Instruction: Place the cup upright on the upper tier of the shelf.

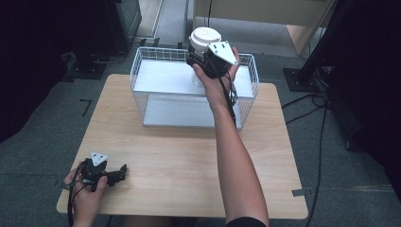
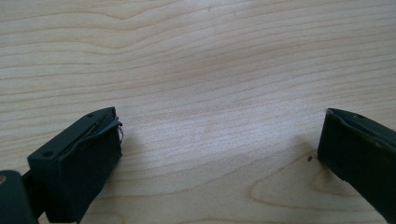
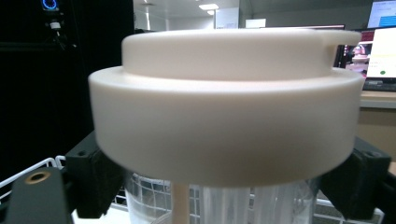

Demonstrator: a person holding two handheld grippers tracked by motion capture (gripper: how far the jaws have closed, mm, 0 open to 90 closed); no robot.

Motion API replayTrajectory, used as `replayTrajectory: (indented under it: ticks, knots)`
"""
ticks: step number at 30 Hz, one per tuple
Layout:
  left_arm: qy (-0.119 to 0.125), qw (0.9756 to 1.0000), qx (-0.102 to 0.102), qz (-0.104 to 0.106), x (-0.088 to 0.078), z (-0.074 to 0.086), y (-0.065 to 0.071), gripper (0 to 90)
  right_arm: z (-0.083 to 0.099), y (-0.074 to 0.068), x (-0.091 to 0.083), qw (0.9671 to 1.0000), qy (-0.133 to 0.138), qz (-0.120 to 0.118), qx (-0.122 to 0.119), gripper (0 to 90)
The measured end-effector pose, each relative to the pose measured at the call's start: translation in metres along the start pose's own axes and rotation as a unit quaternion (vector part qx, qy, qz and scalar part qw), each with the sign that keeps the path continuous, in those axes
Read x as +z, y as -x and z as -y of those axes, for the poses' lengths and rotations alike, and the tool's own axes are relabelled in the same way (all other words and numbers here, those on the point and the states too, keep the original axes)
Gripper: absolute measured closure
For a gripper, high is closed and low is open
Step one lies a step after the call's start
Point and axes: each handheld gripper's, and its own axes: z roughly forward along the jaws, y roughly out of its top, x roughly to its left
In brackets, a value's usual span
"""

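Note:
A clear plastic cup [image 3: 224, 203] with a thick white lid [image 3: 224, 102] hangs over the back of a white wire basket [image 1: 138, 71]. My right gripper [image 3: 223, 186] is shut on the cup's clear body just under the lid, one black jaw on each side. In the high view the lid [image 1: 204, 37] shows above the right gripper [image 1: 198, 57], at the basket's far rim. My left gripper [image 1: 124, 172] lies on the wooden table [image 1: 179, 161] at the front left corner. Its jaws stand wide apart over bare wood, so the left gripper [image 2: 219, 154] is open and holds nothing.
The basket stands at the back middle of the table and has a pale flat floor [image 1: 189, 111]. Around the table, on the grey floor, are black stands [image 1: 94, 61] and cables [image 1: 321, 142]. A light wooden cabinet [image 1: 283, 19] stands behind.

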Motion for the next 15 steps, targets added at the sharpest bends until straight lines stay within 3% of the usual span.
replayTrajectory:
  ticks: [5, 15]
  knots:
    - [0.002, 1.0000, 0.001, 0.001, 0.001, 0.000, 0.000, 0.0, 0.000, 0.003, -0.001, 0.9998, -0.008, -0.009, 0.017, 6.3]
    - [0.002, 1.0000, 0.001, 0.001, 0.001, 0.000, 0.000, 0.0, 0.002, 0.007, -0.012, 0.9995, -0.014, -0.017, 0.024, 0.5]
